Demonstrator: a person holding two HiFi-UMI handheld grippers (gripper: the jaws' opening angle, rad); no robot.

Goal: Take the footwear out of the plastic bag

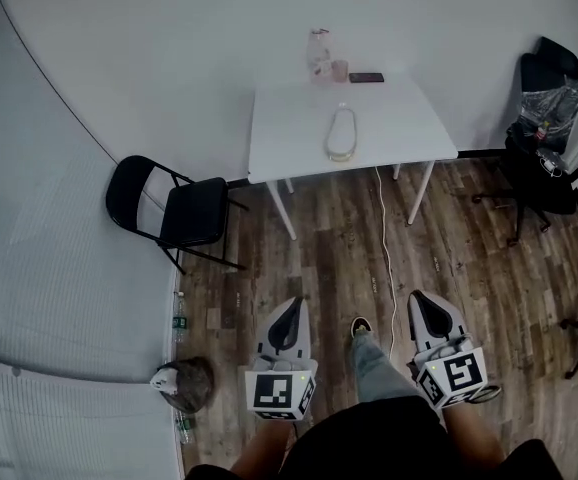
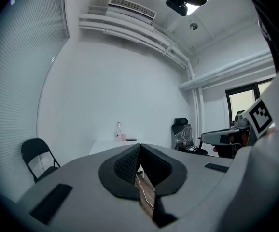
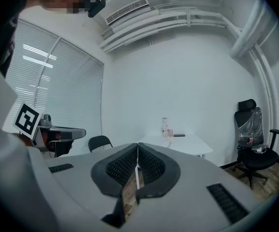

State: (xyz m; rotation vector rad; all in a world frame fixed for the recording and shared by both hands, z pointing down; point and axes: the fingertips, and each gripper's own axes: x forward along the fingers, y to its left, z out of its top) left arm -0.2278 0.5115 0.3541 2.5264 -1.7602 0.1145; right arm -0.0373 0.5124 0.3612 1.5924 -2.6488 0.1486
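- Left gripper (image 1: pixel 291 306) and right gripper (image 1: pixel 421 298): jaws pressed together, pinching nothing, low over the wooden floor (image 1: pixel 329 258).
- Pale oval bundle (image 1: pixel 341 134), too small to identify, lies near the desk's (image 1: pixel 414 118) front edge, well apart from both.

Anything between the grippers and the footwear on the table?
Nothing solid. Bare floor separates the left gripper and right gripper, both shut and empty, from the table; only a white cable runs along it. The footwear lies near the front edge, with bottle, cup and phone behind it.
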